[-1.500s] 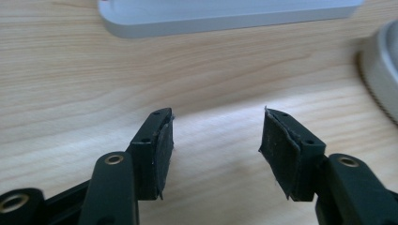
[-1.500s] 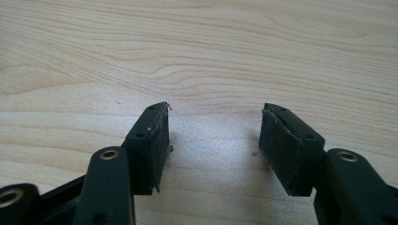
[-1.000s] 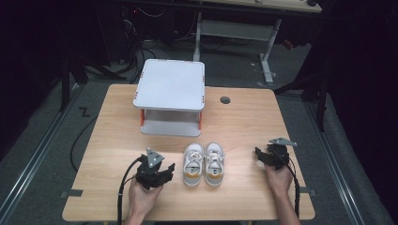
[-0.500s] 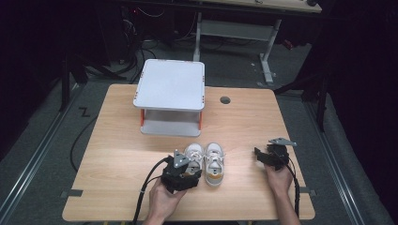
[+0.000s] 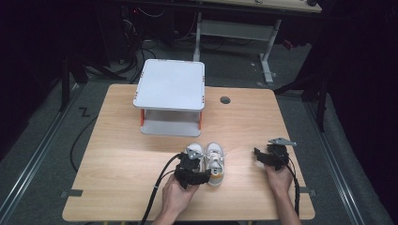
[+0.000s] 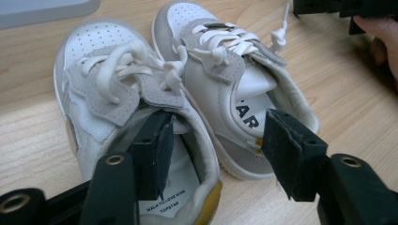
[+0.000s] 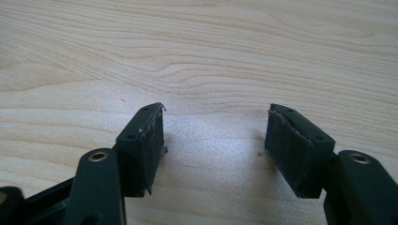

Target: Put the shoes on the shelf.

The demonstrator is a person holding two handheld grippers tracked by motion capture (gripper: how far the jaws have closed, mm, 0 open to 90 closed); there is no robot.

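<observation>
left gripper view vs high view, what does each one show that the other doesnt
Left gripper view: print inside the shoes, TOPSTAR on the left shoe's insole, and one open claw jaw dipping into its opening.

High view: the white two-level stand behind the shoes, the table's edges, and the right claw apart on bare wood.

Both: the pair of white shoes side by side on the wooden table.

Left gripper [image 6: 213, 154] jaws spread wide; right gripper [image 7: 213, 150] jaws likewise, low.

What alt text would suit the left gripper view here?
The open left gripper straddles the heel of two small white sneakers, one jaw inside the left sneaker, the other over the right sneaker. They sit side by side on a wooden table.
</observation>
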